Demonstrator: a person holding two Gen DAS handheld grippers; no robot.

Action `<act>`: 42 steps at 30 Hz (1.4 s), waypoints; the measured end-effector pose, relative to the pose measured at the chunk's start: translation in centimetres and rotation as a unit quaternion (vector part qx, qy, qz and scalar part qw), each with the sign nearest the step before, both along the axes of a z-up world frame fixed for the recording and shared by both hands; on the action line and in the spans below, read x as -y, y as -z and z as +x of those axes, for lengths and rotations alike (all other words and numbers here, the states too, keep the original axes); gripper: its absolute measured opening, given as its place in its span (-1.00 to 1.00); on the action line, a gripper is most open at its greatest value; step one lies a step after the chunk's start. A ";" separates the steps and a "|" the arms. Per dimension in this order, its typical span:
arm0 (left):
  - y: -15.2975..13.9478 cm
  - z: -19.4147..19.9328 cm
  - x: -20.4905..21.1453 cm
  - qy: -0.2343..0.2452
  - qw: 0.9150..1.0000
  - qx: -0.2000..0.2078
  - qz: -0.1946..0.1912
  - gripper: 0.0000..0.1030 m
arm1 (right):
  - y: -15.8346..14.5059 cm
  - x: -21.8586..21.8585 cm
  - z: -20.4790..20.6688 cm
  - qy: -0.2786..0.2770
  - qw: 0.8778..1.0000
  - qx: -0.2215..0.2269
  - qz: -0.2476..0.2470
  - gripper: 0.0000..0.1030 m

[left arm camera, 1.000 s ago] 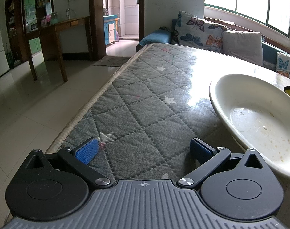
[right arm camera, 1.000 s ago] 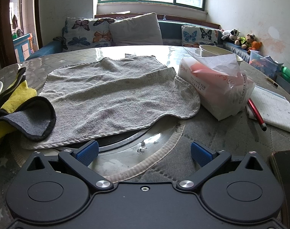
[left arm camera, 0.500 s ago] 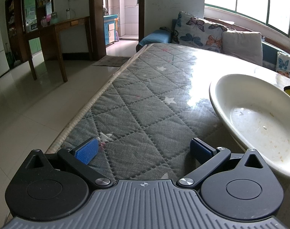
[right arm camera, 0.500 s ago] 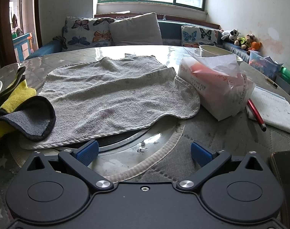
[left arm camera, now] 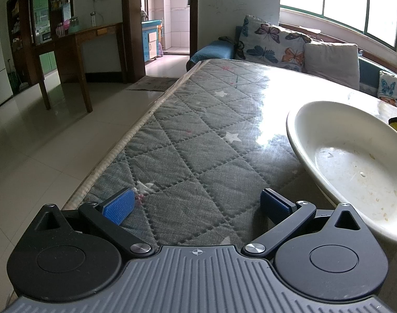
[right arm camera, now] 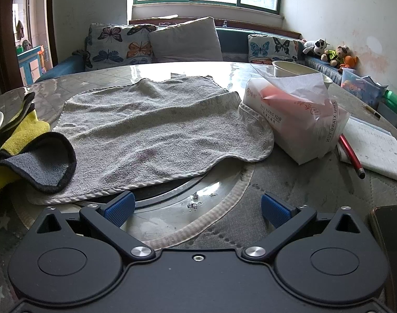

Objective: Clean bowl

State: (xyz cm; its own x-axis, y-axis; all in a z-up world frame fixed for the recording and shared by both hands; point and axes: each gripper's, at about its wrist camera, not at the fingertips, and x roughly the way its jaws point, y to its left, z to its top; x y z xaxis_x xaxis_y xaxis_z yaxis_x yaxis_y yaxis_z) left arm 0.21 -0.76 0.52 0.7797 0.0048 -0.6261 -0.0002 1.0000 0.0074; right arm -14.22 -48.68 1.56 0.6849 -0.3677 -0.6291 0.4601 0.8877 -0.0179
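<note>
From the left wrist camera, the left gripper (left arm camera: 196, 206) has its blue-padded fingers spread wide over the grey quilted table cover (left arm camera: 188, 140), holding nothing. The wide, shallow white ceramic bowl (left arm camera: 355, 167) sits just to the right of the right-hand finger and a little ahead of it, its near rim almost beside the finger's linkage. Dried specks and smears show on its inner floor, so I judge the cleaning has not begun. To steady the bowl well, this gripper should shift right and take the near rim between its pads, gripping firmly enough that wiping does not skid it across the glossy surface (the far half of the table shines as if under glass or plastic).

From the right wrist camera, the right gripper (right arm camera: 197, 207) is likewise spread and empty, low over the table. Directly ahead lies a flat, pale grey terry towel (right arm camera: 156, 127); ahead and to the left is a folded yellow-and-dark-grey microfibre cloth (right arm camera: 29, 154), and beyond that cloth, at the far left edge, a sliver of the white bowl shows. Ahead to the right stands a soft pack of tissues (right arm camera: 297, 120), with a red pen (right arm camera: 351, 154) and a notebook (right arm camera: 376, 148) further right. The step in hand looks like fetching a wiper: the folded cloth is nearest the bowl, and pinching its raised fold should lift it cleanly without dragging the towel.
</note>
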 end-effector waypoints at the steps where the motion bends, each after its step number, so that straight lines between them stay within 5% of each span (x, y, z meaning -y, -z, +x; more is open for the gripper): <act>1: 0.0 0.0 0.0 0.000 1.000 0.000 0.000 1.00 | 0.0 0.0 0.0 0.000 1.000 0.000 0.000 1.00; 42: 0.0 0.8 -0.4 0.000 1.000 0.000 0.004 1.00 | 0.0 -1.1 0.7 0.000 1.000 -0.003 -0.004 1.00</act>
